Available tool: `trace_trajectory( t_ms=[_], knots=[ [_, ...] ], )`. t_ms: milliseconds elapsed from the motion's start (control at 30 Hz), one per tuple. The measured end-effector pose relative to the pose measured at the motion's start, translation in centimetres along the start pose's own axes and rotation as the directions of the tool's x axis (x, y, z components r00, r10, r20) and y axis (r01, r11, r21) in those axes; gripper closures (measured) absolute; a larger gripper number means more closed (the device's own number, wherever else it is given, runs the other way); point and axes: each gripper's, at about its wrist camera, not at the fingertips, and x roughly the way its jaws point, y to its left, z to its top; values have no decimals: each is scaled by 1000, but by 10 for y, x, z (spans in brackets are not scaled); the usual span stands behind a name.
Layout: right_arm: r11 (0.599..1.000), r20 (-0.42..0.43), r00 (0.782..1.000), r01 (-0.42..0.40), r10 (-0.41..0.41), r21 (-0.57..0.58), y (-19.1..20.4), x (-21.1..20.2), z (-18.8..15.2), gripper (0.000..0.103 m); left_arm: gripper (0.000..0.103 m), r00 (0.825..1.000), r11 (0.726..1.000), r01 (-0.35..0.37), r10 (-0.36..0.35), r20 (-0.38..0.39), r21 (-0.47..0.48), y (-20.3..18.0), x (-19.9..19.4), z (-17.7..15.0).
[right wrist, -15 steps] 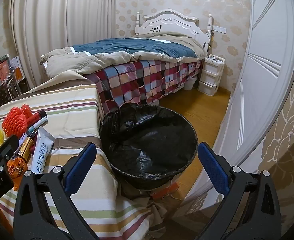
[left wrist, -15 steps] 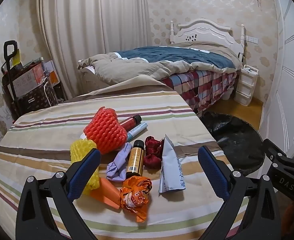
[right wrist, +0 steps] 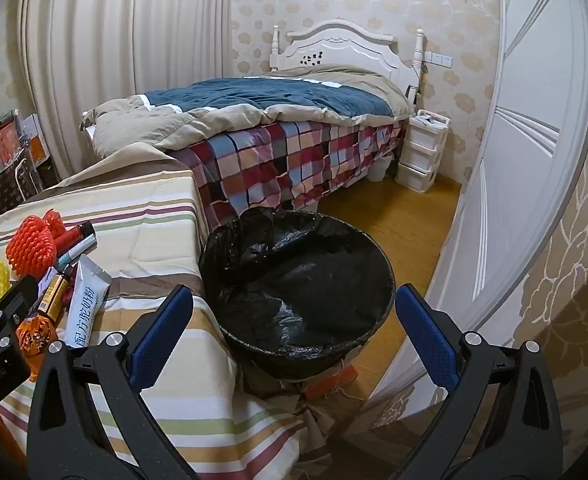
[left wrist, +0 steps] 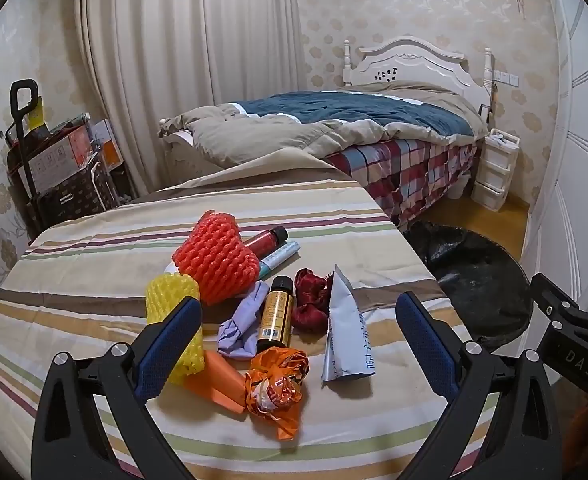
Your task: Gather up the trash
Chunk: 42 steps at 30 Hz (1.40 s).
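**Both Grippers Released; Trash Pile Ahead of the Left Gripper**

The left gripper (left wrist: 297, 336) is spread wide with nothing between its blue pads. In the left wrist view the trash pile fills the lower centre of the frame, directly between and just beyond the fingertips. The right gripper (right wrist: 294, 320) is likewise fully released and empty. In the right wrist view it faces the bin (right wrist: 297, 292), a round container lined with a black bag, standing on the floor just beside the edge of the striped table (left wrist: 94, 264).

The pile comprises a crumpled orange wrapper (left wrist: 276, 384) nearest the left gripper, an amber bottle (left wrist: 276, 314) above it, a lilac wad (left wrist: 242, 324), a dark red crumpled item (left wrist: 309, 300), a silver pouch (left wrist: 345, 332), a red foam net (left wrist: 214, 260) and a yellow foam net (left wrist: 174, 304).

The amber bottle lies with its long axis running up-frame, roughly in line with the left gripper's pointing direction; the silver pouch lies likewise. A pinch across either body appears feasible without rotating the wrist.

In the right wrist view the pile sits at the far left edge of the frame, so the left gripper is judged nearer to the trash and the right gripper nearer to the bin. No item is in the bin yet, as far as its visible interior shows.
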Motion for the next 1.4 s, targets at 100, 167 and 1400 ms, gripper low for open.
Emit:
trace_trajectory(
  t_ms=[100,167,1400],
  knots=[
    [1000,4,1000,-2,2,-5,0,-1,-1,4,6,1000,1000,-6,6,-5,2,-6,8,0],
    [1000,5,1000,-3,3,-3,0,-1,-1,4,6,1000,1000,-5,5,-5,1,-6,8,-1],
    [1000,2,1000,-3,3,-4,-1,0,-2,4,6,1000,1000,-5,5,-12,0,-6,10,-6]
  ],
)
